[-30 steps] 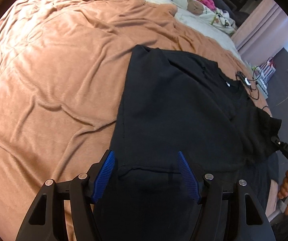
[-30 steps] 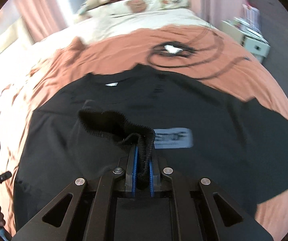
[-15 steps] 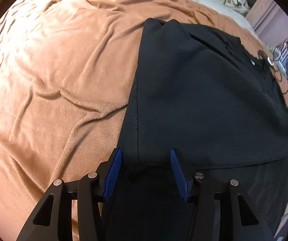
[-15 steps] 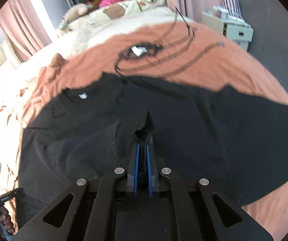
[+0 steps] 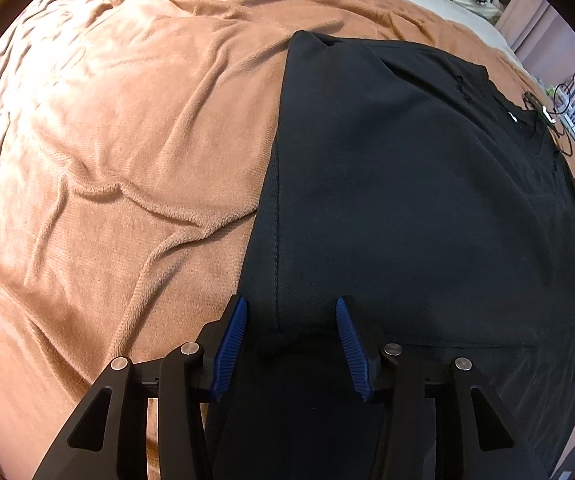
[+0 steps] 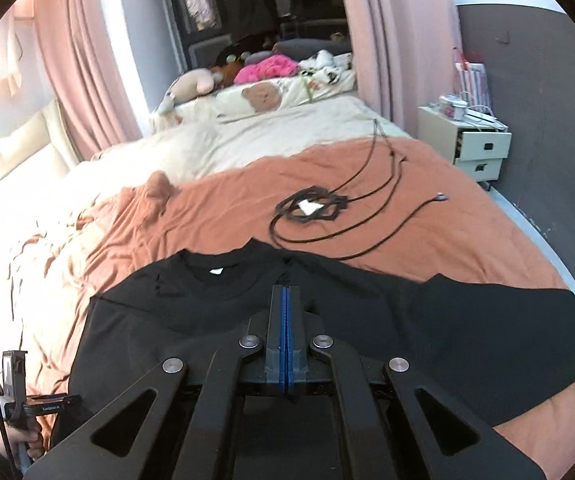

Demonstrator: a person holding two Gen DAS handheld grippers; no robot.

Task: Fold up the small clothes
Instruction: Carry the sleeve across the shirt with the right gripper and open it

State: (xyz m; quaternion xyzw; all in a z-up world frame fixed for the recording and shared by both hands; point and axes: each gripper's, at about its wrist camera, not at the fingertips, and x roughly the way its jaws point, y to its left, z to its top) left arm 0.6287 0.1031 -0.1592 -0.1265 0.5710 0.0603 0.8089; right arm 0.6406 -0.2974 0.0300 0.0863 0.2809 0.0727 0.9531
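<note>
Orange blanket [image 6: 427, 216] on bed, pink curtains [image 6: 83, 60], black shirt [image 6: 447, 340] near its front edge, left gripper [image 5: 291, 336] half open, closing around the hem, right gripper [image 6: 286, 336] now shut, empty, sleeve dropped.

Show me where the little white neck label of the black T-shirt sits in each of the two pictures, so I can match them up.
Left wrist view: the white neck label is a tiny fleck far right, upper part, at the collar of the black T-shirt.
Right wrist view: the label sits left of centre, just inside the collar.
Shared landmark: the coiled black cable on the orange blanket, just beyond the collar.
</note>
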